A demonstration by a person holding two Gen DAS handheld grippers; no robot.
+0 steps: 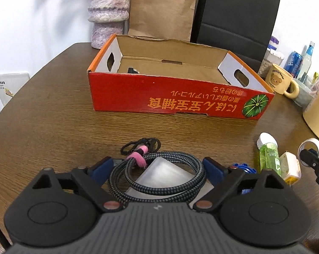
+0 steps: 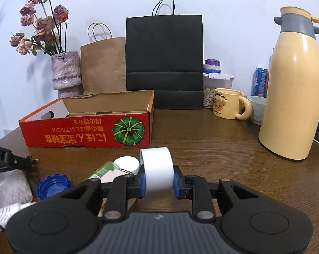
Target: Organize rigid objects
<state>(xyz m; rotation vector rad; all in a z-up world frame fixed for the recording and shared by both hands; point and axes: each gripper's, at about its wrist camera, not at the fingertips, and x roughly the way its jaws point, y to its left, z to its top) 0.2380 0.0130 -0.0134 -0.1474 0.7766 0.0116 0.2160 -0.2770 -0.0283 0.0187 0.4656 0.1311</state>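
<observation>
Low in the left wrist view, the left gripper (image 1: 158, 165) hangs released, its blue pads spread wide on either side of a coiled braided cable (image 1: 159, 175) bound with a pink strap (image 1: 138, 156); the coil lies on a grey translucent case (image 1: 165, 173), and a thin black cord (image 1: 140, 145) sits just beyond it. At the lower right of that frame lie a green bottle (image 1: 269, 155) with a white cap, a yellowish plug (image 1: 290, 167) and a blue bottle cap (image 1: 243, 167).

Centre bottom of the right wrist view, the right gripper (image 2: 159, 182) is clenched on a white tape roll (image 2: 158, 169), held upright between the blue pads.

Beyond both, on the brown table (image 1: 53, 122), stands the red cardboard box (image 1: 180, 95), open-topped, with a small dark object (image 1: 133, 70) inside near its left end. Behind it at the top of the frame stand a purple vase (image 2: 66, 74) of dried flowers, a brown paper bag (image 2: 103, 65) and a black paper bag (image 2: 164, 63). To the right in the right wrist view stand a bear mug (image 2: 229, 103), a blue can (image 2: 260, 81) and a tall cream thermos jug (image 2: 294, 89), well apart from the box
</observation>
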